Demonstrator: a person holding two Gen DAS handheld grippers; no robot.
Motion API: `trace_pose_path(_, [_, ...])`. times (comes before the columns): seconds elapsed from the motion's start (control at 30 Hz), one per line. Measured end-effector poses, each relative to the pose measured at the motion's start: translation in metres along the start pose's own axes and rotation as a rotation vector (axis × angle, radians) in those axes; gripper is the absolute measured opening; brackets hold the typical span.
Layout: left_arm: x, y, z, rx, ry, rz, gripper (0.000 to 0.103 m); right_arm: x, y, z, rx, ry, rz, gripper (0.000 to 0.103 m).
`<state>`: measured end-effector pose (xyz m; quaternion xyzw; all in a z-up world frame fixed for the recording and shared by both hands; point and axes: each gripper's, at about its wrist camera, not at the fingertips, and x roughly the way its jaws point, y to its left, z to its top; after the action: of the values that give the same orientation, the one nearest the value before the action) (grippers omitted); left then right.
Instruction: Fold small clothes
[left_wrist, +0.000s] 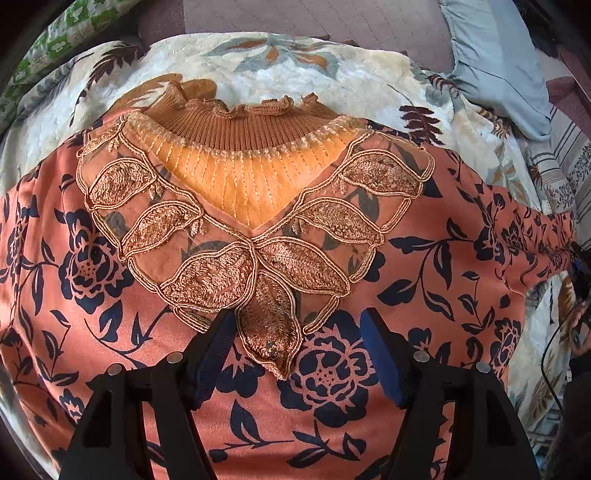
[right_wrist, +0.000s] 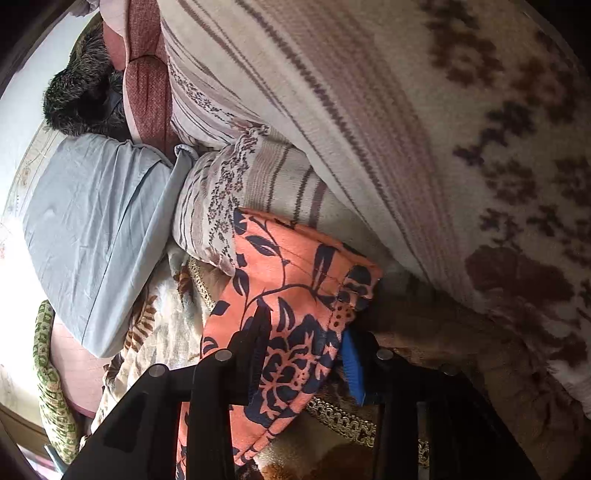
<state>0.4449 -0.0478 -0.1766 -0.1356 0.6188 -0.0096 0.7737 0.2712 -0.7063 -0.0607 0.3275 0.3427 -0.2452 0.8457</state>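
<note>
A salmon-orange top (left_wrist: 424, 266) with navy flowers lies flat, front up, on a floral blanket. It has a brown ribbed collar (left_wrist: 243, 122) and a gold embroidered leaf neckline (left_wrist: 229, 273). My left gripper (left_wrist: 297, 325) hovers open over the chest, just below the embroidery tip, holding nothing. In the right wrist view the sleeve (right_wrist: 295, 295) of the top passes between the fingers of my right gripper (right_wrist: 306, 325). The jaws stand apart around the sleeve, with the blue pad (right_wrist: 352, 369) beside the cloth. Whether they pinch it is unclear.
The floral blanket (left_wrist: 332, 74) covers the bed under the top. A light blue pillow (left_wrist: 495, 66) lies at the far right; it also shows in the right wrist view (right_wrist: 96, 229). A striped cream blanket (right_wrist: 388, 129) is heaped beside the sleeve. A dark furry item (right_wrist: 85, 96) lies beyond.
</note>
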Motion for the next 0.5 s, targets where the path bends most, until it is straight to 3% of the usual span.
trace_pose_path(0.03, [-0.004, 0.003, 0.0, -0.018, 0.006, -0.025, 0.068, -0.004, 0.008, -0.001, -0.029, -0.012, -0.013, 0.008])
trace_pose_path(0.07, [-0.009, 0.008, -0.002, -0.036, 0.009, -0.058, 0.068, -0.011, 0.018, -0.002, -0.065, -0.035, -0.028, 0.005])
trace_pose_path(0.17, [-0.028, 0.022, -0.007, -0.065, -0.011, -0.098, 0.068, -0.039, 0.056, -0.008, -0.163, -0.098, 0.016, 0.005])
trace_pose_path(0.27, [-0.048, 0.038, -0.012, -0.087, -0.037, -0.134, 0.068, -0.074, 0.11, -0.024, -0.271, -0.128, 0.123, 0.005])
trace_pose_path(0.5, [-0.105, 0.092, -0.038, -0.125, -0.083, -0.157, 0.068, -0.129, 0.259, -0.119, -0.497, -0.049, 0.424, 0.005])
